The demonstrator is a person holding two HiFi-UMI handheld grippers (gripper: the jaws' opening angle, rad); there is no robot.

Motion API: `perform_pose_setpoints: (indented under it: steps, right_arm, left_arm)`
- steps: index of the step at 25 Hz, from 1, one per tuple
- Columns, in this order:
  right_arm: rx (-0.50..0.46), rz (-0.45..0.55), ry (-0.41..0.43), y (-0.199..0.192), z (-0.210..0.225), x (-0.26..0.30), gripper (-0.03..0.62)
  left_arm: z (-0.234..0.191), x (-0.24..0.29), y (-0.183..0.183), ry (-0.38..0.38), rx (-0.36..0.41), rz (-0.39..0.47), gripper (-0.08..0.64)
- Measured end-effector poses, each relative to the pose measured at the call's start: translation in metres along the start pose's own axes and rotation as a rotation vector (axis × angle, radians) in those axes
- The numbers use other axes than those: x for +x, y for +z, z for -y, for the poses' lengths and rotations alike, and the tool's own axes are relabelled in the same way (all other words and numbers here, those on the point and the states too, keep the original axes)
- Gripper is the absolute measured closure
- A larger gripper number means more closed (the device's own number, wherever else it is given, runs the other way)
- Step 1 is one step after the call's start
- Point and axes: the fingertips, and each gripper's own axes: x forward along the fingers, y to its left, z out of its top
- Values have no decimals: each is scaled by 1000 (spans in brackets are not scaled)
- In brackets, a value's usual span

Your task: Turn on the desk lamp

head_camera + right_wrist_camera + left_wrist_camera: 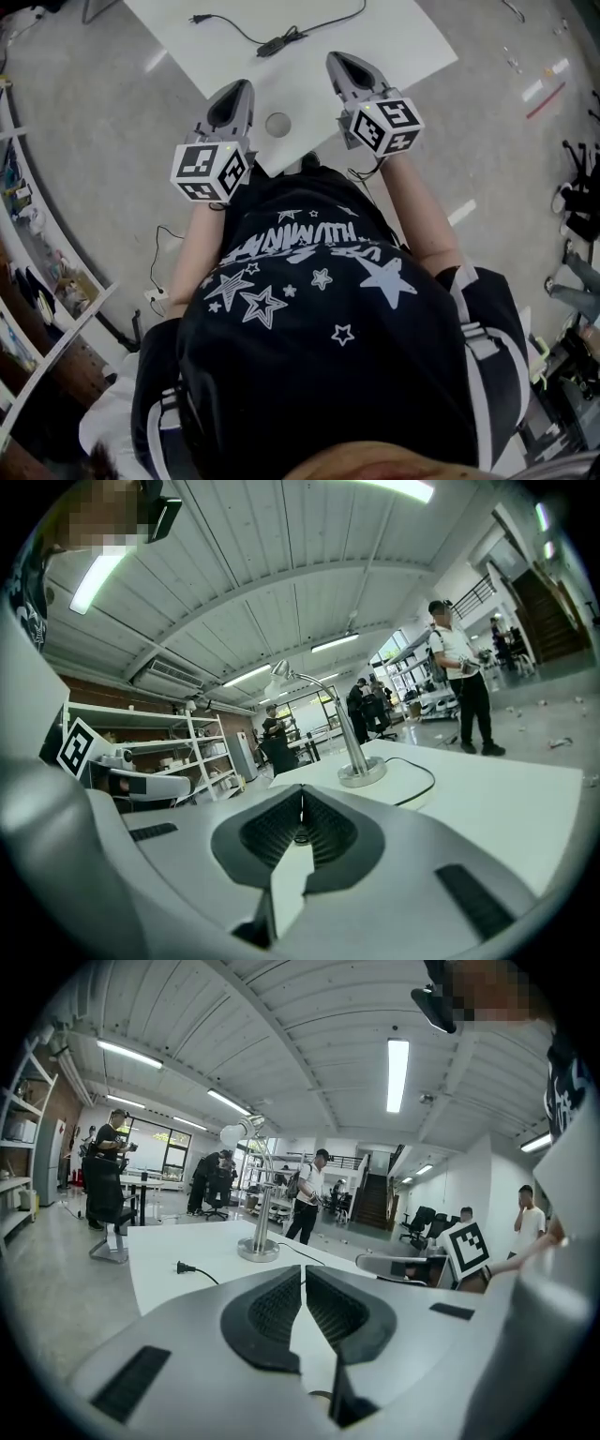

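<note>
The desk lamp stands on the white table [394, 37], with a round metal base [258, 1252], a thin upright pole and a small head [234, 1135]; the right gripper view shows its base [362, 776] and head [278, 672] too. The lamp itself is outside the head view. Its black cord with an inline switch [278, 42] and a loose plug [198, 19] lies on the tabletop. My left gripper [236, 92] is shut and empty over the table's near corner, well short of the lamp. My right gripper [345, 64] hovers beside it, also shut on nothing.
A round cable hole [278, 124] sits in the table between the grippers. Shelving [37, 281] lines the left side, and a power strip [155, 298] lies on the floor. People and an office chair [103, 1213] are in the room behind the table.
</note>
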Motion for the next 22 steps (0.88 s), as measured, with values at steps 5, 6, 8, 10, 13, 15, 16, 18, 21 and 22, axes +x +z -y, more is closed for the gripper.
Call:
perform_pose_setpoints:
  steps: [5,6,8,10,13,15,16,18,21,22]
  right_arm:
    - [-8,-18,2,-4,-6,13,586]
    - [-10,-19,-1,-4,-7,17,586]
    - [-9,-23,-7,-3,-9,24,586]
    - [-5,-33,-11,-5,-10,30,586]
    - [-8,-56,-16,-9,-10,41,586]
    - [-5,-68,-24,-12,-8,49,586]
    - [-1,-72,-29,-14,-7,52,586]
    - [6,-81,-36,-17,-6,58,586]
    - [4,-100,-39,-21,-5,65,586]
    - [3,-106,-39,-22,-5,68,586]
  left_arm:
    - [-8,14,-7,-47,0,-29,535]
    - [-10,19,-9,-64,0,-43,535]
    - [-13,29,-13,-102,-6,-68,535]
    - [-17,39,-18,-130,-4,-94,534]
    - [-25,55,-27,-149,2,-141,534]
    - [-29,64,-34,-159,17,-174,534]
    - [-31,67,-38,-163,33,-191,532]
    - [-34,75,-46,-174,56,-219,492]
    - [-37,87,-55,-188,72,-258,436]
    - [-39,90,-58,-190,81,-273,429]
